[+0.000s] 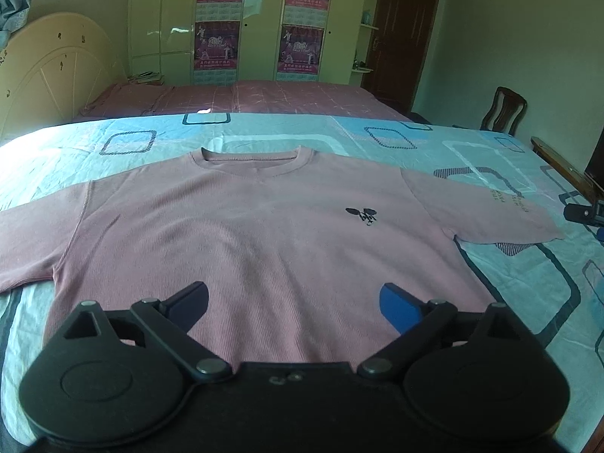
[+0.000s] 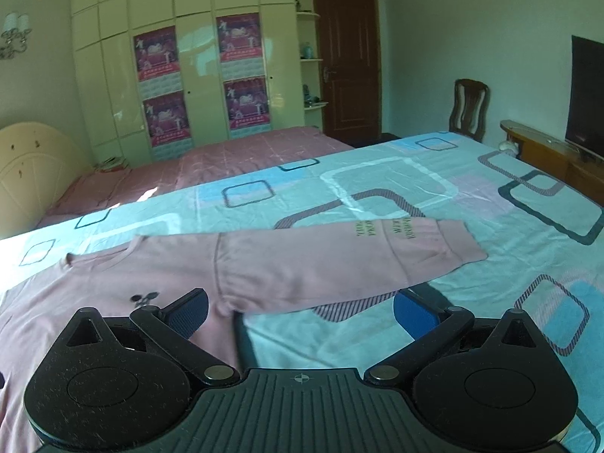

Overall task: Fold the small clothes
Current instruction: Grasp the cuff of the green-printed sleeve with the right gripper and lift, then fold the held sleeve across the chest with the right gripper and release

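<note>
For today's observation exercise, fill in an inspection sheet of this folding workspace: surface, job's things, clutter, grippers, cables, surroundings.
Surface: bed sheet, light blue with square outlines, slightly creased.
Job's things: pink T-shirt lying flat, front up, sleeves spread; printed sleeve stretched to the side.
Clutter: nothing seen on the sheet.
Grippers: left gripper open above the shirt's hem area; right gripper open near the armpit; neither holds cloth.
Cables: nothing seen.
Surroundings: second bed, wardrobe with posters, brown door, wooden chair, television.
</note>
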`<state>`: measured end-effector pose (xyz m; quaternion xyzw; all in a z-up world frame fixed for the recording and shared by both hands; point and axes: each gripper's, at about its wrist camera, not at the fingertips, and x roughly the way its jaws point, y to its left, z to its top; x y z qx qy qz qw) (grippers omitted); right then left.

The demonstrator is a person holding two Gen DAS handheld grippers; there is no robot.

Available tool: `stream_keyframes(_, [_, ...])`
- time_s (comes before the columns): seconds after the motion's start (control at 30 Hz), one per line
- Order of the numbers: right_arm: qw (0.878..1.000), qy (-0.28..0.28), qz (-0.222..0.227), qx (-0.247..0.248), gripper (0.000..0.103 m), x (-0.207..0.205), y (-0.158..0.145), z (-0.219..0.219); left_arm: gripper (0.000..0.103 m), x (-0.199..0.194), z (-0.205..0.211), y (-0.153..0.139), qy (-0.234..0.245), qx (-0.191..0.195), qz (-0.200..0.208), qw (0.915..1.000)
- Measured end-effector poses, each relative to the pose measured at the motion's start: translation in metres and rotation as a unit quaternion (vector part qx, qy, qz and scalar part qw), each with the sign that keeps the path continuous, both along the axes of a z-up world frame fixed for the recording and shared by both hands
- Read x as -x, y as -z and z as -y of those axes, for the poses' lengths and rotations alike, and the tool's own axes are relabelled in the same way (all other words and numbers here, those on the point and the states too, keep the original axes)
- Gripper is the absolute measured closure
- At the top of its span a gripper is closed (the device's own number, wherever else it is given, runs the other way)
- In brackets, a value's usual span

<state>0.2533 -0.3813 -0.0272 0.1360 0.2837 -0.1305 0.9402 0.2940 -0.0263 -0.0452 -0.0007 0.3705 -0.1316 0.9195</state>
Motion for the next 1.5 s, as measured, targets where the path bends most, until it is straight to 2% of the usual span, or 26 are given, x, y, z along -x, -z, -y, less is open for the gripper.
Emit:
stream_keyframes(0.1, [0.999, 0.030, -0.008, -0.030, 0.000, -0.021, 0.016, 0.055, 0.006, -0.017, 0.019, 0.005, -0.009, -0.005, -0.011, 0.9999])
stream_keyframes(0.23, [0.993, 0.059, -0.010, -0.102, 0.000, -0.043, 0.048, 0.131, 0.005, -0.046, 0.052, 0.016, -0.010, -0.027, -0.038, 0.9989])
stream_keyframes(0.37, [0.990, 0.093, -0.008, -0.108, 0.002, -0.056, 0.070, 0.178, 0.005, -0.069, 0.086, 0.023, -0.016, -0.028, -0.052, 0.9981])
stream_keyframes(0.4, [0.988, 0.100, -0.005, -0.115, 0.012, -0.057, 0.075, 0.187, 0.005, -0.073, 0.096, 0.024, -0.013, -0.031, -0.053, 0.9980])
stream_keyframes(0.43, [0.986, 0.109, -0.008, -0.124, 0.044, -0.059, 0.082, 0.196, 0.005, -0.077, 0.103, 0.026, -0.011, -0.034, -0.054, 0.9979])
stream_keyframes(0.47, [0.984, 0.119, -0.013, -0.135, 0.050, -0.060, 0.088, 0.204, 0.005, -0.081, 0.111, 0.028, -0.008, -0.036, -0.056, 0.9978])
stream_keyframes(0.7, [0.964, 0.143, -0.009, -0.225, 0.050, -0.049, 0.118, 0.237, 0.005, -0.099, 0.151, 0.037, 0.010, -0.055, -0.065, 0.9963])
stream_keyframes(0.83, [0.958, 0.146, 0.012, -0.248, 0.051, -0.050, 0.125, 0.251, 0.005, -0.103, 0.158, 0.040, 0.010, -0.062, -0.069, 0.9956])
stream_keyframes(0.9, [0.961, 0.151, 0.007, -0.231, 0.067, -0.054, 0.125, 0.256, 0.005, -0.104, 0.160, 0.039, 0.008, -0.065, -0.068, 0.9955])
stream_keyframes(0.93, [0.964, 0.152, -0.002, -0.216, 0.088, -0.056, 0.125, 0.257, 0.005, -0.105, 0.159, 0.038, 0.006, -0.065, -0.067, 0.9956])
stream_keyframes(0.97, [0.967, 0.152, -0.006, -0.204, 0.097, -0.057, 0.121, 0.258, 0.005, -0.103, 0.158, 0.035, 0.004, -0.065, -0.065, 0.9958])
stream_keyframes(1.03, [0.977, 0.138, 0.011, -0.160, 0.097, -0.053, 0.107, 0.253, 0.005, -0.101, 0.151, 0.030, 0.000, -0.065, -0.056, 0.9963])
stream_keyframes(1.1, [0.984, 0.128, -0.028, -0.120, 0.097, -0.061, 0.106, 0.249, 0.005, -0.101, 0.141, 0.029, -0.007, -0.073, -0.051, 0.9960])
stream_keyframes(1.13, [0.981, 0.133, -0.048, -0.135, 0.098, -0.064, 0.113, 0.253, 0.005, -0.102, 0.134, 0.030, -0.012, -0.076, -0.053, 0.9956])
stream_keyframes(1.17, [0.980, 0.138, -0.044, -0.139, 0.097, -0.063, 0.111, 0.255, 0.005, -0.102, 0.126, 0.031, -0.019, -0.074, -0.056, 0.9955])
stream_keyframes(1.27, [0.986, 0.127, -0.031, -0.106, 0.097, -0.064, 0.089, 0.238, 0.004, -0.102, 0.091, 0.033, -0.053, -0.051, -0.061, 0.9954])
stream_keyframes(1.4, [0.997, 0.058, 0.002, -0.051, 0.097, -0.076, 0.050, 0.177, 0.004, -0.099, 0.048, 0.041, -0.080, -0.042, -0.070, 0.9935])
stream_keyframes(1.5, [0.999, -0.011, 0.024, -0.024, 0.097, -0.092, 0.024, 0.113, 0.006, -0.095, 0.017, 0.044, -0.089, -0.032, -0.069, 0.9931])
